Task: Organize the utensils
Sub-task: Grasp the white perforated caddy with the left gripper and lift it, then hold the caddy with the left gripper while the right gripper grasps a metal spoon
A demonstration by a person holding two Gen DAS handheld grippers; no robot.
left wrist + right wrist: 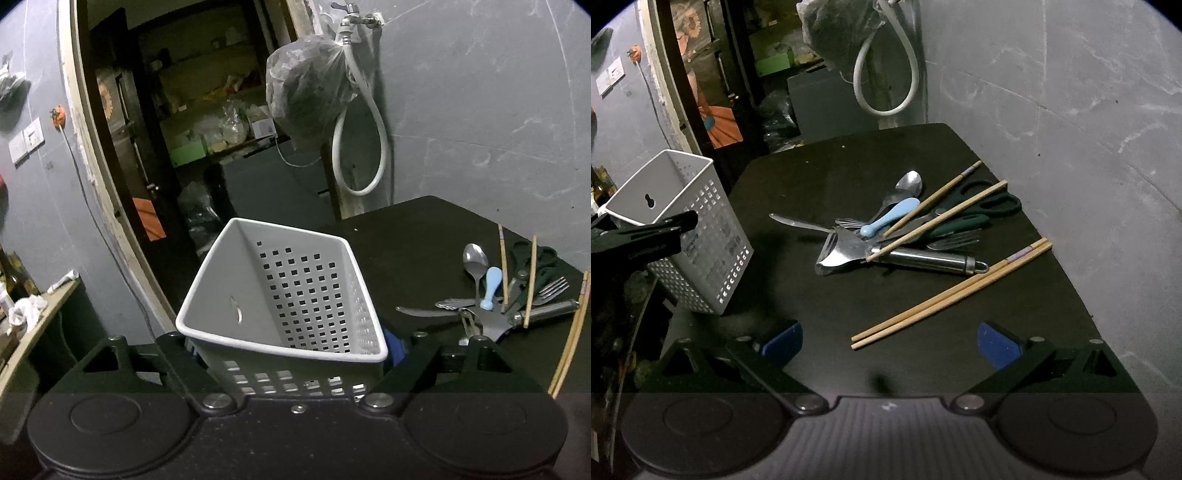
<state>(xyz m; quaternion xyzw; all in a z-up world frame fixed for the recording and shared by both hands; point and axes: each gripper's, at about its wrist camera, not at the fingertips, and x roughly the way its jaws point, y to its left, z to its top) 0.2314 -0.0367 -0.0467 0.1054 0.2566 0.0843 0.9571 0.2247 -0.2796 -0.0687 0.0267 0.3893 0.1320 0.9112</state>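
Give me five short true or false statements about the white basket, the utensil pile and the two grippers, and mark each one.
1. The left gripper is clamped on the white perforated plastic basket. True.
2. The basket already holds a spoon. False: its inside shows no utensils.
3. The right gripper is shut on a chopstick. False: it is open and holds nothing.
4. A pair of wooden chopsticks lies on the black table apart from the pile. True.
5. The light blue plastic spoon lies alone near the table's far edge. False: it rests in the utensil pile.

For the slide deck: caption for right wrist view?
Open right hand-held gripper above chopsticks beside piled utensils; white basket left.
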